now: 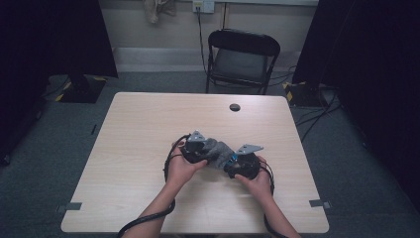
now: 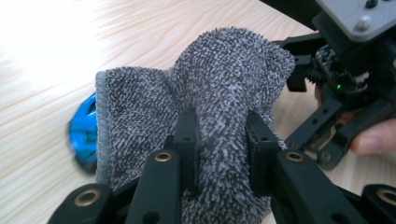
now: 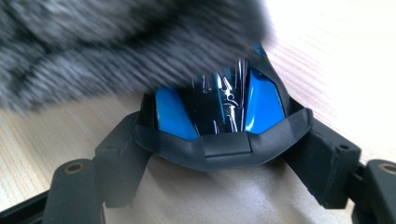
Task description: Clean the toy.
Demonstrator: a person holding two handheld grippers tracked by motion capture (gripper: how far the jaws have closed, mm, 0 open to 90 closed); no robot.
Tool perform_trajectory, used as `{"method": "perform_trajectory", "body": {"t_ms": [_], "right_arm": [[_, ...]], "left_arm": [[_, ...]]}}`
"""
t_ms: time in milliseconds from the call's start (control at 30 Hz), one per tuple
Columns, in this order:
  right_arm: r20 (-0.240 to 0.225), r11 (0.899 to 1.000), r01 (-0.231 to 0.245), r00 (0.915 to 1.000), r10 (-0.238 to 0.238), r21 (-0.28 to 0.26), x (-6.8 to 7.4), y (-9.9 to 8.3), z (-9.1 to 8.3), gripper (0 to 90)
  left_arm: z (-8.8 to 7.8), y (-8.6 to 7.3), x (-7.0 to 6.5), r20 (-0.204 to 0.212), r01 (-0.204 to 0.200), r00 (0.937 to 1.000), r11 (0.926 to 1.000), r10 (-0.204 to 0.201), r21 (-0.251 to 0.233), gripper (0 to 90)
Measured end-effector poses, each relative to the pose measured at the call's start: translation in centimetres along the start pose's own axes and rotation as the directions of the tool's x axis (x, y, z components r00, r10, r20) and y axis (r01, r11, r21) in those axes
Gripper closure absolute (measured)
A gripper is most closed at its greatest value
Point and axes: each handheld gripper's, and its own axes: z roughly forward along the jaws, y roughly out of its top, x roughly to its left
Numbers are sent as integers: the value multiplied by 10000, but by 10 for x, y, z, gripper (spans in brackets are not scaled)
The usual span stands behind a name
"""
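Lying over blue toy (image 3: 219, 109), grey cloth (image 2: 219, 93) in left hand-held gripper (image 2: 223, 154).

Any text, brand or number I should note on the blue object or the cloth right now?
None can be read. The blue and black object in the right gripper carries only glare, and the grey cloth in the left gripper shows no label.

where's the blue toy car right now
The blue toy car sits clamped between the right gripper's jaws, just above the table near its middle, with the grey cloth held by the left gripper draped over it.
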Motion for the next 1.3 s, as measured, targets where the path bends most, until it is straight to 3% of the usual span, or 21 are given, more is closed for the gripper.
{"method": "perform_trajectory", "body": {"t_ms": [167,233,433,667,1033,1233,1300], "right_arm": [[-4,10000,7,10000,-7,-3,0,0,0,256],[-1,10000,8,10000,-8,-3,0,0,0,256],[3,10000,13,10000,-13,-4,0,0,0,256],[9,10000,18,10000,-18,-13,0,0,0,258],[19,10000,20,10000,-20,-21,1,0,0,260],[16,10000,-1,10000,1,-29,1,0,0,261],[17,10000,-1,10000,1,-30,1,0,0,261]], "left_arm": [[18,5,-8,90,-137,9999,9997,135,221,707],[25,6,-11,295,8,9996,9995,-17,315,704],[36,7,-16,94,-381,9992,9971,376,659,703],[37,10,-19,-258,-669,9972,9935,696,923,706],[37,9,-21,-355,-666,9969,9936,701,912,718],[32,13,-13,-627,-690,9952,9930,752,958,719],[31,15,-8,-753,-530,9953,9935,607,1007,718]]}}
